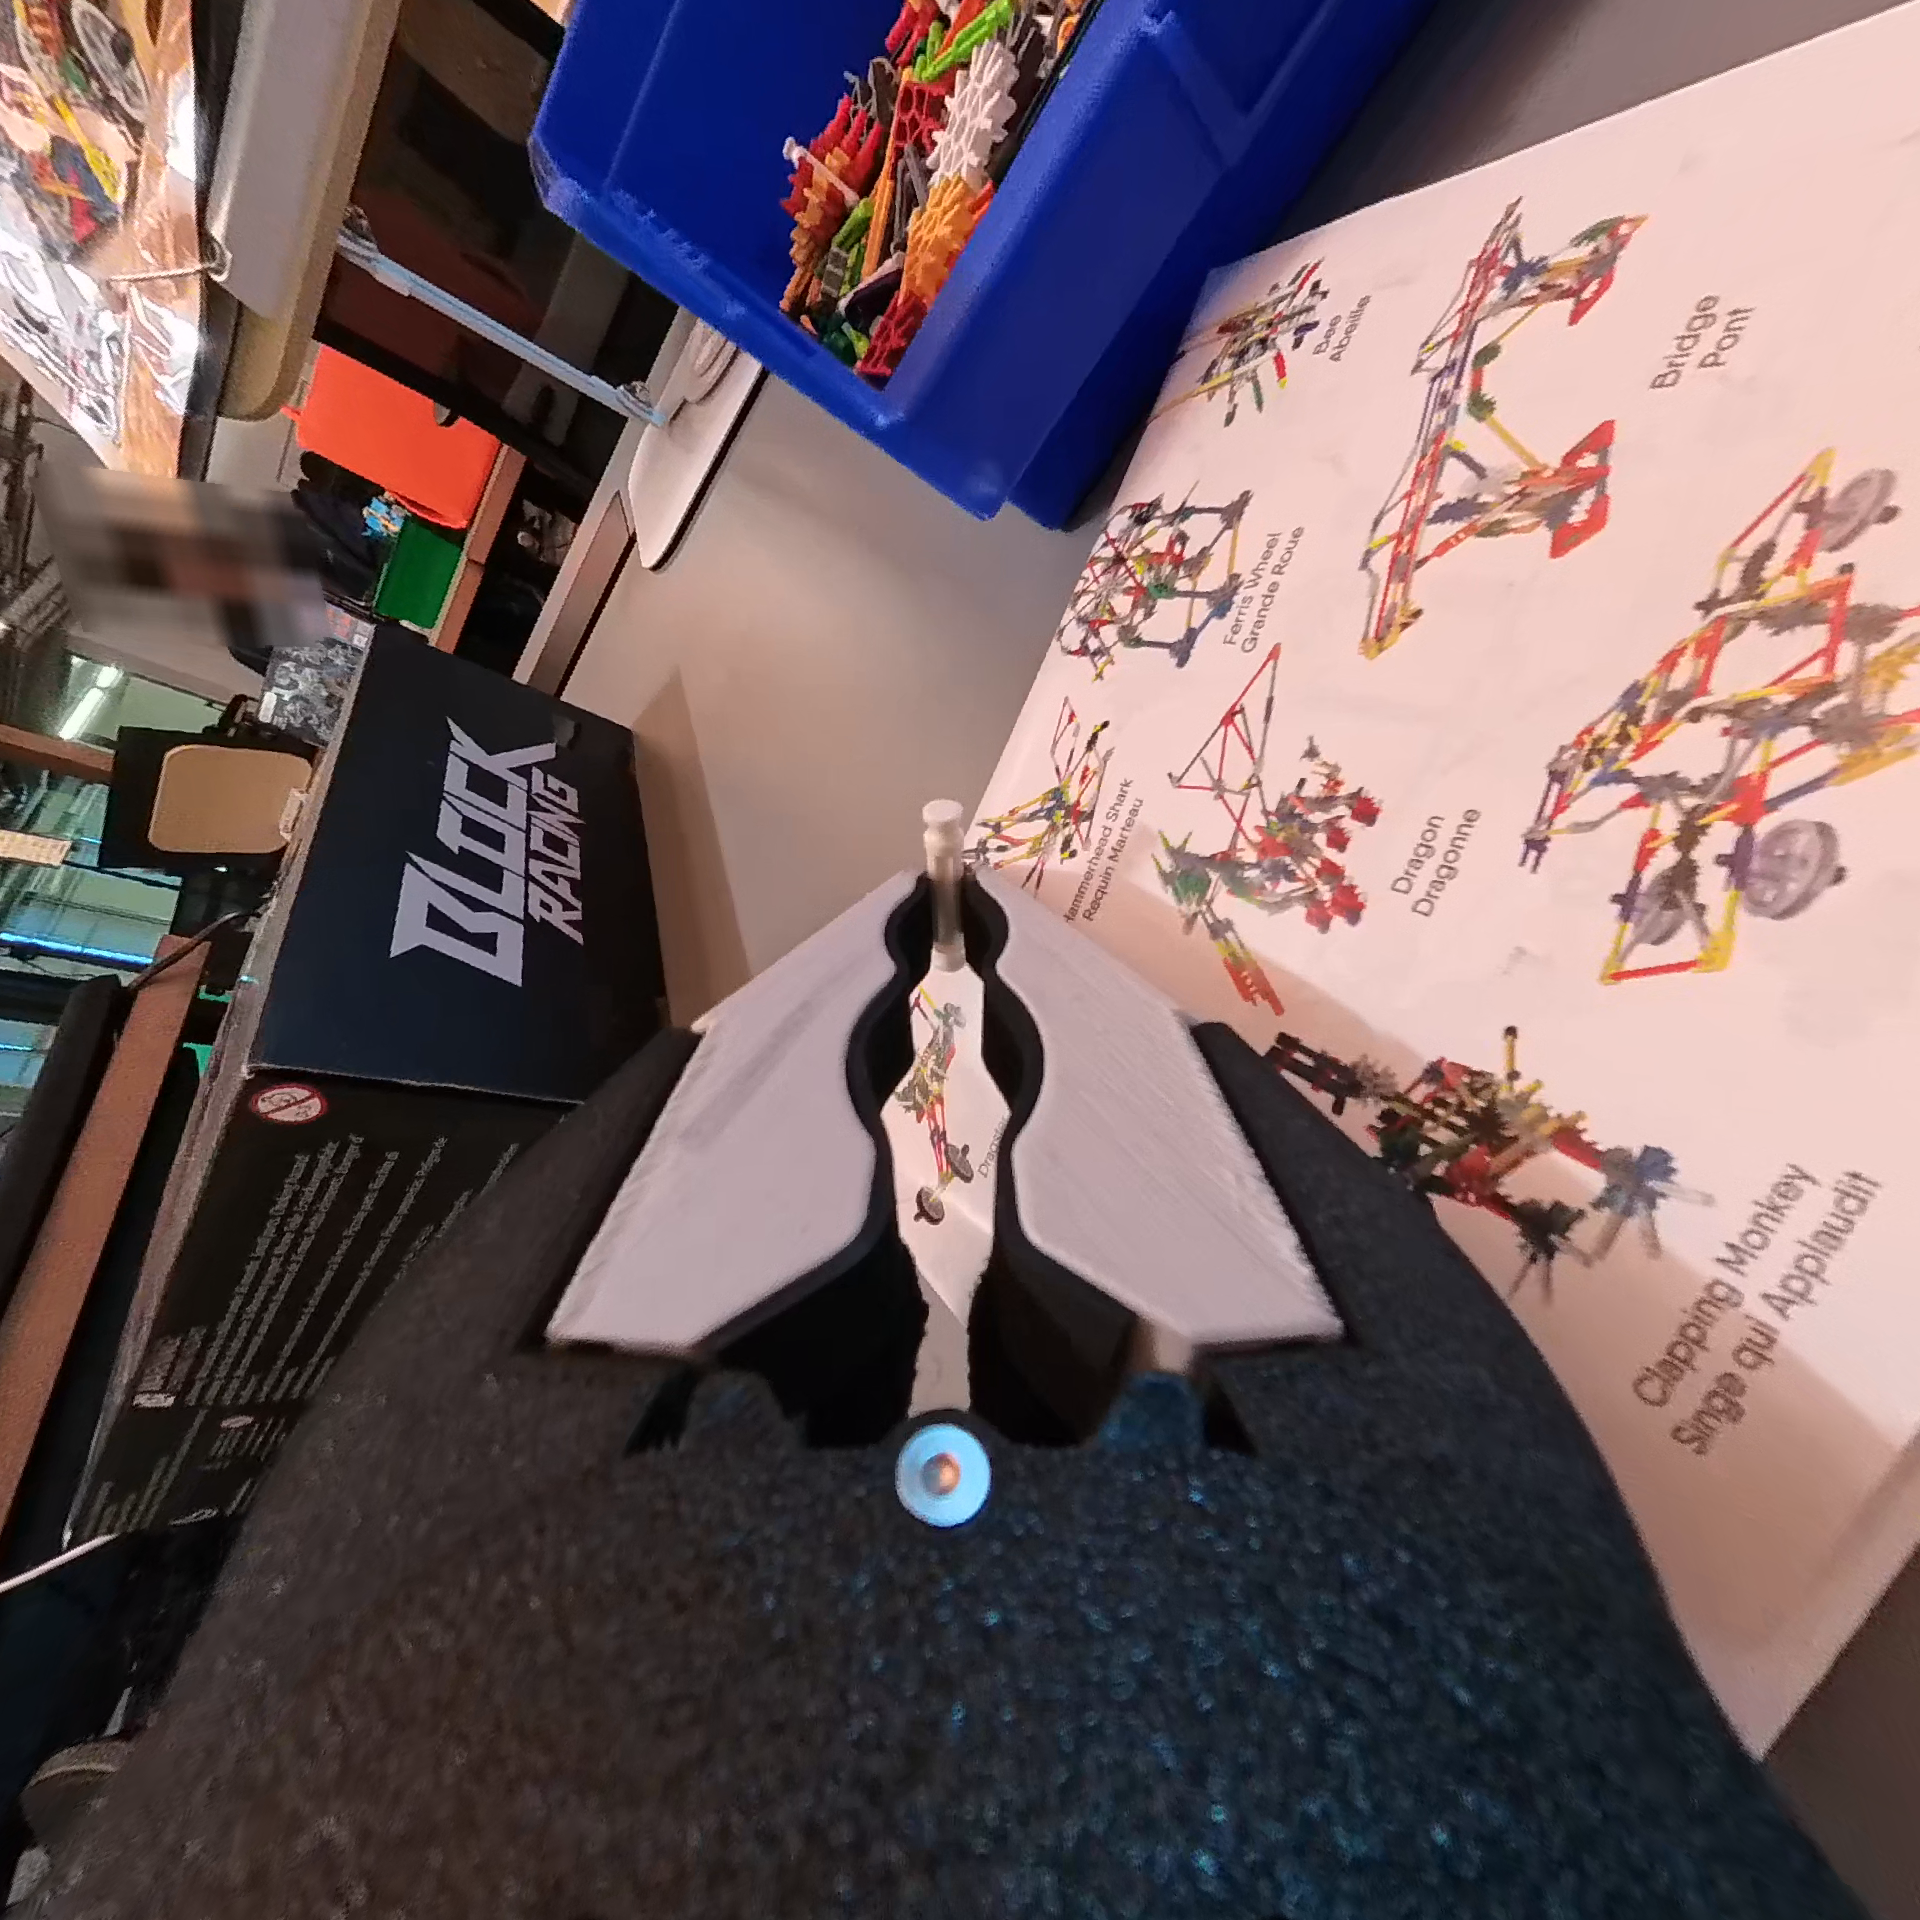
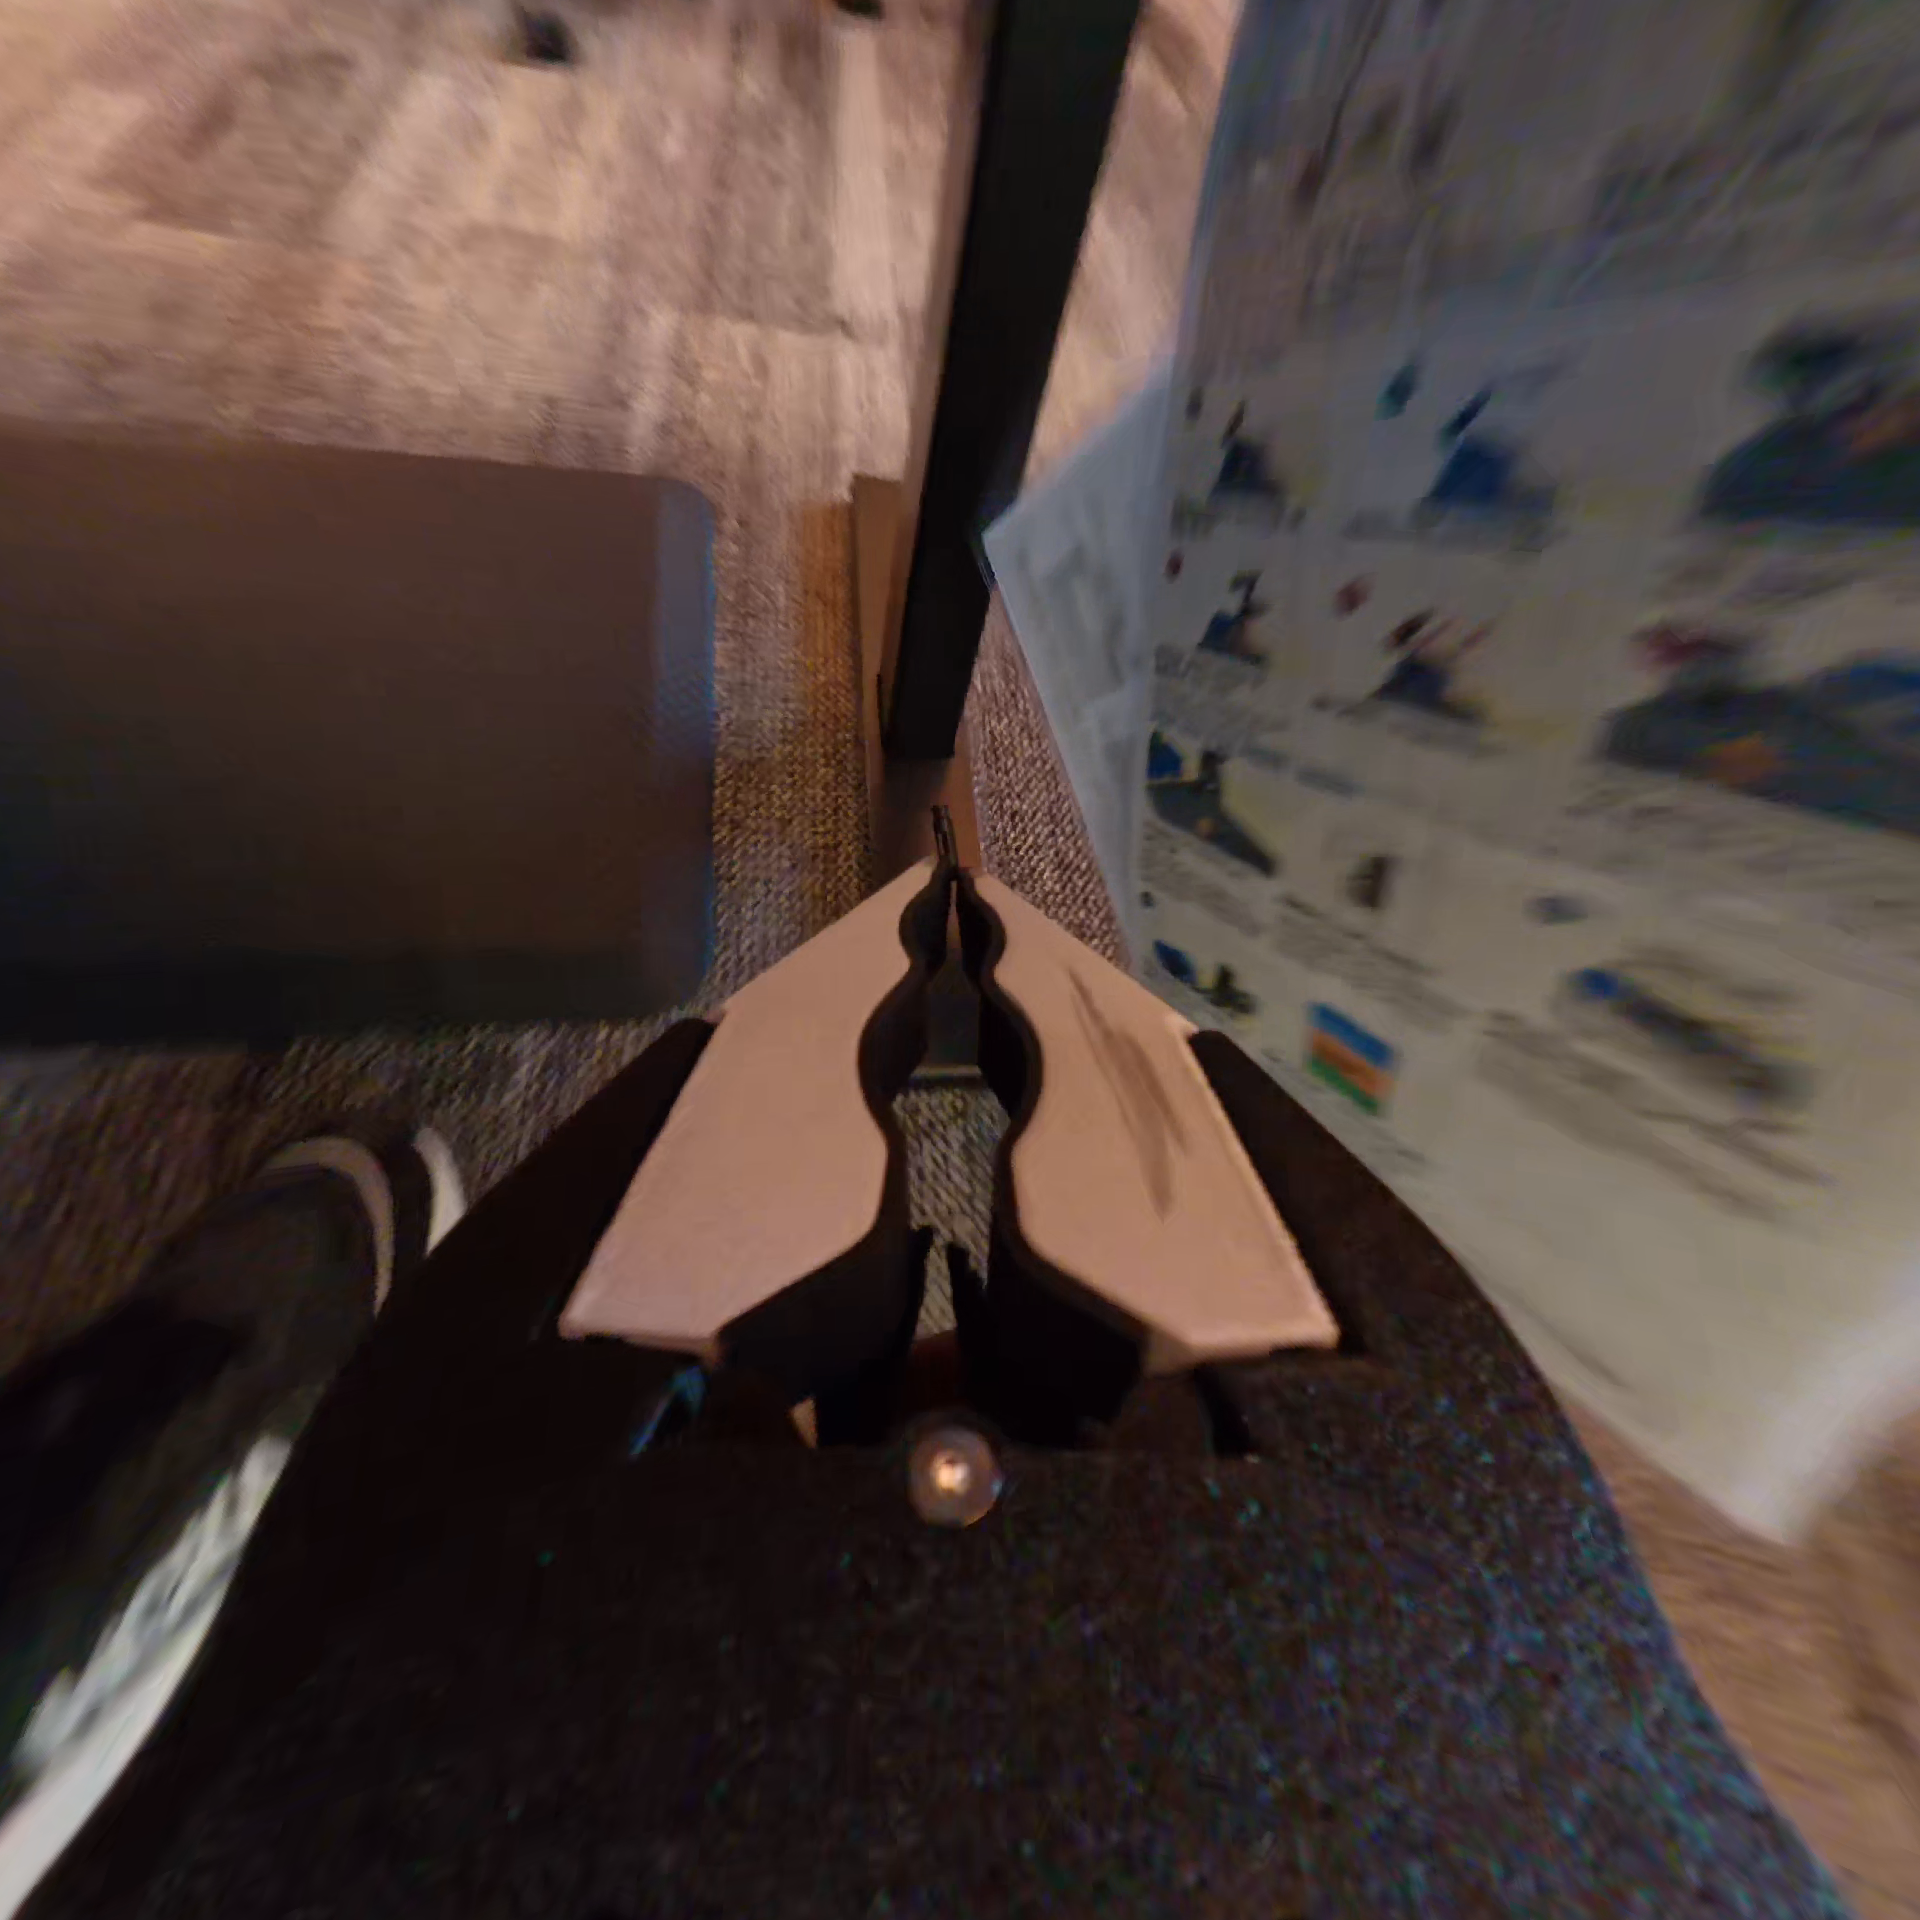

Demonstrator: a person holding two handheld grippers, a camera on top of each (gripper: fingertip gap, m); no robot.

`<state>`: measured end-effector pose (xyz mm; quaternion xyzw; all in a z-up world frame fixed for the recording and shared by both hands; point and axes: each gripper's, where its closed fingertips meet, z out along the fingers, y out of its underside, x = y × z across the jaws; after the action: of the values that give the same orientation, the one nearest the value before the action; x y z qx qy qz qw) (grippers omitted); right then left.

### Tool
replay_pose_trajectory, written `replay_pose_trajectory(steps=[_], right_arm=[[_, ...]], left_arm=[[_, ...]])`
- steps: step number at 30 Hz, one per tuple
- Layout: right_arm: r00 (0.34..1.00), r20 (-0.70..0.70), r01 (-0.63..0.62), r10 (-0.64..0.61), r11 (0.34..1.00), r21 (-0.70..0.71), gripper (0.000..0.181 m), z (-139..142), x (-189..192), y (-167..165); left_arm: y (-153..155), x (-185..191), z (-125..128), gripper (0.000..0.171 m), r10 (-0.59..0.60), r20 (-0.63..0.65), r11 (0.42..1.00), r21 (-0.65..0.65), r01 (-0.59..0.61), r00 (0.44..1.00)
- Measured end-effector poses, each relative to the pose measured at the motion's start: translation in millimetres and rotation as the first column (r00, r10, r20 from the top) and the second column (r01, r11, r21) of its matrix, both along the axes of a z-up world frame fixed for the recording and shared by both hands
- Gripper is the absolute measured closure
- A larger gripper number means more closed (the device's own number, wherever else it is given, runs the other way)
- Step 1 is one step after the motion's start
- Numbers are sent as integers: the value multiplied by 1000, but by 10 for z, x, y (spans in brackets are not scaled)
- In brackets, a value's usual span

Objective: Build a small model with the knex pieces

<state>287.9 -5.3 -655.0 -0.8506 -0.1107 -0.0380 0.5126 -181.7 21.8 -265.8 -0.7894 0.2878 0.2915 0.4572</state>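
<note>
My left gripper [image 1: 943, 883] is shut on a short grey-white plastic rod [image 1: 943, 842] whose rounded end sticks out past the fingertips. It hovers over the left edge of a white printed sheet [image 1: 1507, 727] showing colourful rod-and-connector models. My right gripper [image 2: 948, 878] is shut on a small thin dark piece [image 2: 941, 831] that pokes out just past its tips. It points down at carpet [image 2: 416, 208], low beside a black table leg [image 2: 987, 416]. The right wrist view is blurred.
A blue bin [image 1: 935, 208] full of coloured construction pieces stands at the far end of the table [image 1: 831, 623]. A dark printed box [image 1: 416, 935] lies to the left. In the right wrist view a printed sheet [image 2: 1558, 727] hangs on the right, a grey flat object [image 2: 312, 727] and a shoe [image 2: 343, 1205] are at the left.
</note>
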Motion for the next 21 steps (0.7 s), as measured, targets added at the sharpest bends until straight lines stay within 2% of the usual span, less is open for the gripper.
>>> replay_pose_trajectory(steps=[5, 10, 14, 18, 21], right_arm=[[986, 57, -158, 155, 986, 53, 181, 983, -153, -744], [948, 40, -317, 314, 938, 137, 181, 2035, -601, -1154], [886, 48, -457, 461, 853, 251, 181, 2881, -1246, -1214], [830, 102, -544, 548, 756, 364, 181, 3706, -1815, -1049], [795, 137, -588, 592, 694, 415, 180, 4218, -2224, -895]], left_arm=[[-7, 25, -6, 169, -18, 37, 1000, -14, 19, 999], [-2, 68, 21, 169, -50, 58, 999, -3, 51, 997], [-25, 125, 85, 169, -97, 106, 995, 26, 94, 990], [-43, 59, 207, 169, -127, 201, 990, 78, 114, 971], [-85, 3, 270, 169, -165, 226, 983, 113, 142, 960]])
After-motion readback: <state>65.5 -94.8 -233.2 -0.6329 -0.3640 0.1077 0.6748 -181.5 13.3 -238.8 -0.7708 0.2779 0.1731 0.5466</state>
